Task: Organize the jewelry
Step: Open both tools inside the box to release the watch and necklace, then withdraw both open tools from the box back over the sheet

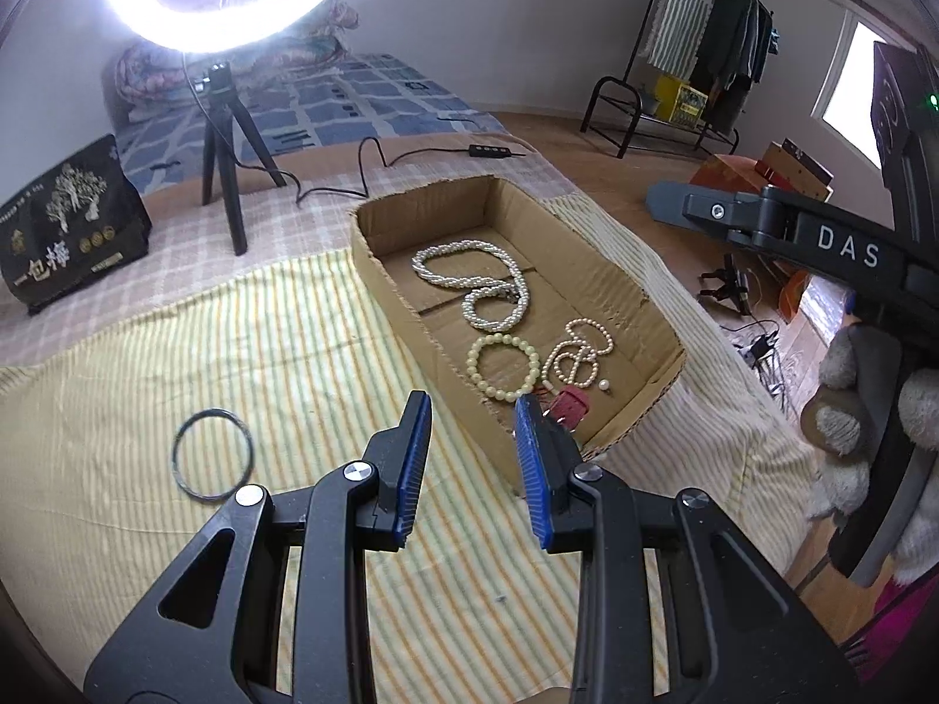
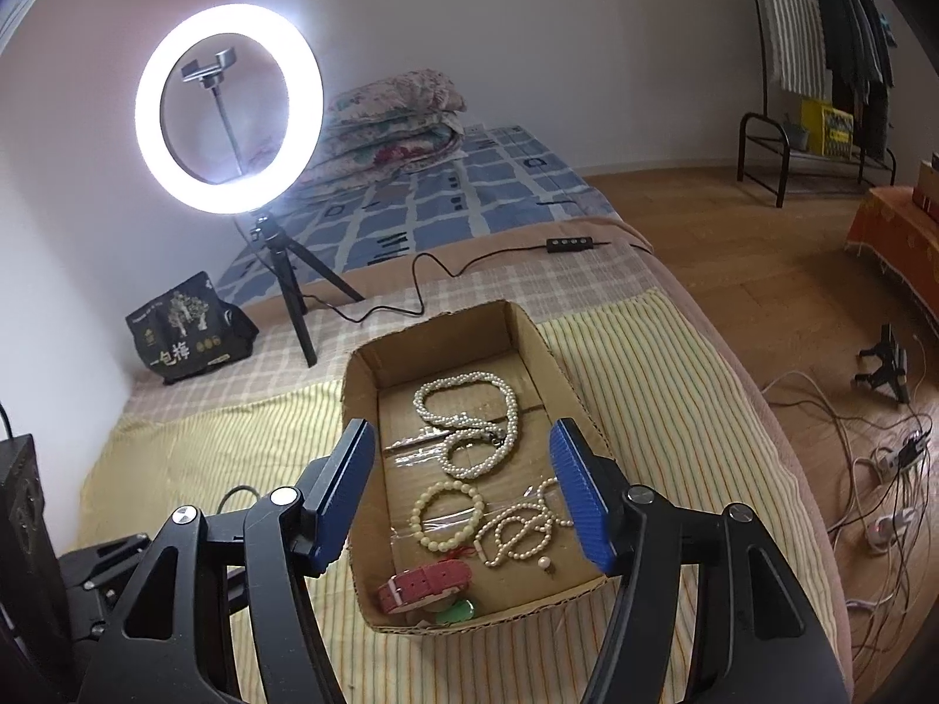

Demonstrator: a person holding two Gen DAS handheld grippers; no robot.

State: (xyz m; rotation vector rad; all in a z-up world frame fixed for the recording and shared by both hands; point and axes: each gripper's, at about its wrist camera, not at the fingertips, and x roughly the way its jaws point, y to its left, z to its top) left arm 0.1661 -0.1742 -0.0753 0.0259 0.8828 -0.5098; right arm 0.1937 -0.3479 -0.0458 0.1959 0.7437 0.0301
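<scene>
A shallow cardboard box (image 1: 622, 270) (image 2: 358, 405) lies on the striped cloth. In it are a twisted pearl necklace (image 1: 469, 278) (image 2: 469, 428), a pale bead bracelet (image 1: 503, 366) (image 2: 447, 515), a small pearl necklace (image 1: 578, 352) (image 2: 519, 531), a red strap (image 1: 569, 405) (image 2: 425, 584) and a green piece (image 2: 458, 610). A dark bangle (image 1: 212, 456) lies on the cloth left of the box. My left gripper (image 1: 469, 410) is open and empty above the box's near edge. My right gripper (image 2: 460, 437) is open and empty above the box.
A ring light on a tripod (image 1: 226, 158) (image 2: 229, 111) stands behind the box, its cable (image 1: 375, 164) (image 2: 422, 287) trailing across the bed. A black bag (image 1: 67, 229) (image 2: 188, 328) sits at the left. The bed edge drops to the floor at the right, with cables (image 2: 880, 457).
</scene>
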